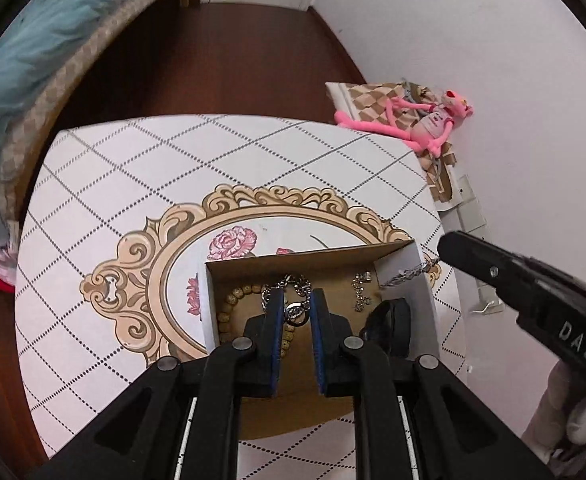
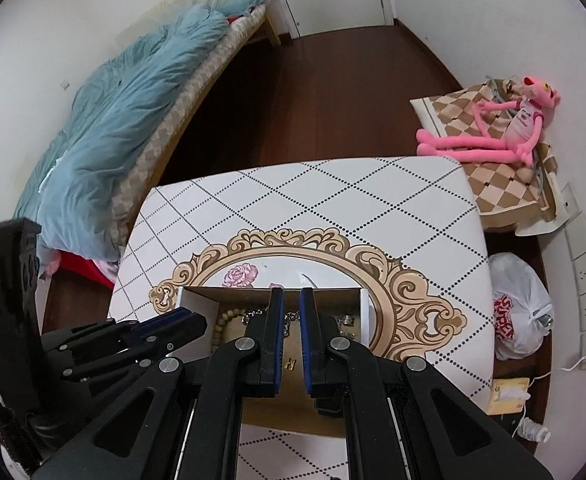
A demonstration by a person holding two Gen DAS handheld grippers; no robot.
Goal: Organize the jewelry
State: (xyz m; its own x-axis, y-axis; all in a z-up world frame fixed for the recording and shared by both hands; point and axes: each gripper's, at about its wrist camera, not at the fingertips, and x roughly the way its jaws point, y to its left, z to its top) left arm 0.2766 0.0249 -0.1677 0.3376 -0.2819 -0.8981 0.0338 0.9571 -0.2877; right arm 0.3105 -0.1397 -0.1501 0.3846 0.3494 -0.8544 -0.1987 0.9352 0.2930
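An open cardboard box (image 1: 407, 280) sits on the patterned table (image 1: 133, 184). Inside lie a wooden bead bracelet (image 1: 235, 296), a silver chain with a round pendant (image 1: 295, 310), small silver pieces (image 1: 360, 292) and a black item (image 1: 389, 320). My left gripper (image 1: 296, 300) is open over the box, its fingers either side of the pendant. My right gripper (image 2: 292, 300) is narrowly open above the same box (image 2: 197, 300). In the left wrist view, a thin silver chain (image 1: 411, 272) hangs from the right gripper's tip over the box's right wall.
A bed with a blue quilt (image 2: 105, 120) stands left of the table. A pink plush toy (image 2: 505, 128) lies on a checkered cushion at the right wall. A white plastic bag (image 2: 521, 312) and wall sockets (image 2: 585, 272) are at the right.
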